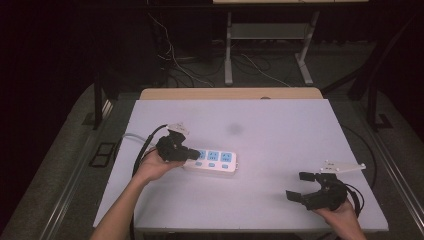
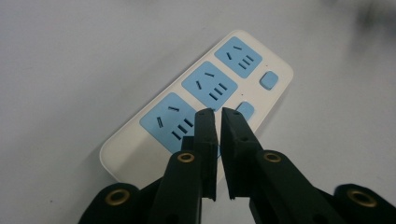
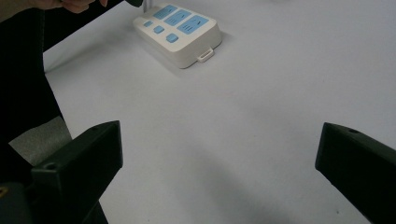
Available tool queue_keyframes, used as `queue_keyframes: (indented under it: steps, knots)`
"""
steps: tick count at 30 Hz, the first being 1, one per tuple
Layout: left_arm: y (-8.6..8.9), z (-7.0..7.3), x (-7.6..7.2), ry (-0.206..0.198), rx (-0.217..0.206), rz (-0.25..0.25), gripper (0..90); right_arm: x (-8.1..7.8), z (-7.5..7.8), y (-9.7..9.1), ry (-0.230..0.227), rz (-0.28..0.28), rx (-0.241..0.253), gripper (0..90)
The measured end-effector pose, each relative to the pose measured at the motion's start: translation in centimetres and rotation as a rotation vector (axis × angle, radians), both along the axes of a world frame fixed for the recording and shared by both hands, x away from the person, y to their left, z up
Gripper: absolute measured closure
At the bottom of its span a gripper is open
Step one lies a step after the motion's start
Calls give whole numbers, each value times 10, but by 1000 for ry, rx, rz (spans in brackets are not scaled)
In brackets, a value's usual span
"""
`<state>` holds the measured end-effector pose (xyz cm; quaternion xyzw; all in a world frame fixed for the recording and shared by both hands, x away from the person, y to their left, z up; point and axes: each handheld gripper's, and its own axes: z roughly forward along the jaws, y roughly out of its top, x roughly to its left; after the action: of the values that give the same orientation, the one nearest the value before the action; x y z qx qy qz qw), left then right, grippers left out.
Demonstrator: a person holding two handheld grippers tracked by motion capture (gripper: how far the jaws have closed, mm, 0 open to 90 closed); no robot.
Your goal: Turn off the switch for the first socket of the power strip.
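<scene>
A white power strip (image 1: 216, 162) with three blue socket faces and blue buttons lies flat at the left middle of the white table top (image 1: 260, 130). My left gripper (image 1: 192, 154) sits at the strip's left end. In the left gripper view its jaws stand almost together, with nothing between them, over the nearest socket of the strip (image 2: 243, 70); my left gripper (image 2: 218, 112) is shut. Whether it touches the strip I cannot tell. My right gripper (image 1: 297, 186) rests near the front right corner, open and holding nothing. The right gripper view shows my right gripper (image 3: 219, 140) spread wide, with the strip (image 3: 180, 28) far off.
The strip's grey cord (image 1: 131, 136) runs off the table's left edge. A wooden table edge (image 1: 230, 93) lies behind the white top. Cables and metal frame legs (image 1: 229, 50) stand on the dark floor beyond. Bare white surface lies between the two grippers.
</scene>
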<state>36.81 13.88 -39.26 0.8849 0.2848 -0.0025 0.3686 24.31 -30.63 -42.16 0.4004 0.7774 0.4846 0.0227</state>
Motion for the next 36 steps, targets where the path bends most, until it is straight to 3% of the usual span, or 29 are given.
queue_keyframes:
  steps: [6, 21, 28, 36]
  knots:
    - [-4, -4, 3, 6, 2, 2, 889, 0, 0, 0, 2, 2, 2, 4]
    - [-14, -17, 6, 48, 70, -48, 892, 0, 0, -1, 1, 4, -2, 4]
    - [-16, -16, 3, 16, 101, -44, 893, 0, -1, 0, 2, 4, -2, 4]
    - [-16, -16, 2, 13, 97, -43, 895, 0, 0, 0, 1, 3, -4, 4]
